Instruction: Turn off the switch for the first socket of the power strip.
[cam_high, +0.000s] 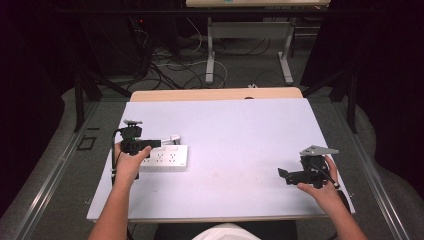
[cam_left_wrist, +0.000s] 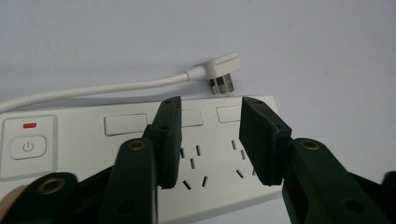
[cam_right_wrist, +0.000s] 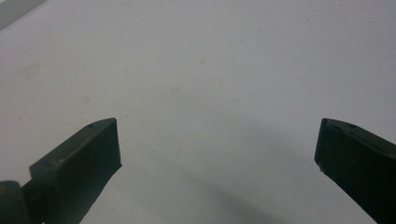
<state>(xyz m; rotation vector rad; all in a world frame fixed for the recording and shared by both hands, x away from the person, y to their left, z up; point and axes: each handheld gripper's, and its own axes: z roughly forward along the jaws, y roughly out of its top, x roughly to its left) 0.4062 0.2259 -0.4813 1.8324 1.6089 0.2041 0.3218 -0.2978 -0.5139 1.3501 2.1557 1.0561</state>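
Jaws of left gripper (cam_left_wrist: 210, 140) part open, nothing between them, above white power strip (cam_left_wrist: 140, 154) on desk (cam_high: 240, 135); its plug (cam_left_wrist: 219, 70) lies just behind. Right gripper (cam_right_wrist: 217, 154) jaws wide open, empty.

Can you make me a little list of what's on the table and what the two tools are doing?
table: white top
power strip: white, flat on the table, red mark above its power button
plug: white, on its cord, lying beside the strip's far edge, not in a socket
left tool: above the power strip's sockets, jaws apart, nothing between them
right tool: over bare table, jaws wide open, holding nothing
hands: one on each tool
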